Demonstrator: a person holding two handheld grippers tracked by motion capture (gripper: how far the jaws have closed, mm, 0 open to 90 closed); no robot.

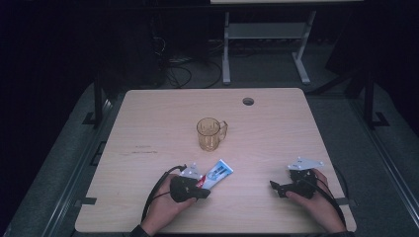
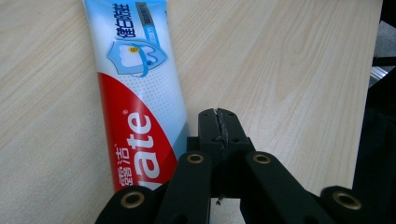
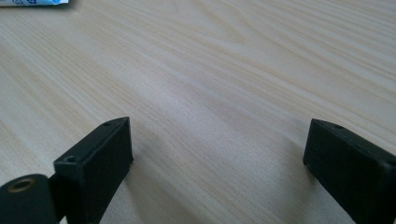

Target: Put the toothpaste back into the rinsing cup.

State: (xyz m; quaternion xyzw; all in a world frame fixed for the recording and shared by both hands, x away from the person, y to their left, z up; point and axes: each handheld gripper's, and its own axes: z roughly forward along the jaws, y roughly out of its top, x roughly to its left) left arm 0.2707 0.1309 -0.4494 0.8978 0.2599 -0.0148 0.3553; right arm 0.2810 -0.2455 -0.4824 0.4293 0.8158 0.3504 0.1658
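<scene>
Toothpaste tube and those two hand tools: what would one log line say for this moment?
left gripper: jaws shut, empty, beside tube | right gripper: jaws open, empty | tube: flat on table | mug: upright, untouched

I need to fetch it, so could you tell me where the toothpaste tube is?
In the high view, the toothpaste tube lies near the table's front edge, beside the left gripper, before the cup.
</scene>
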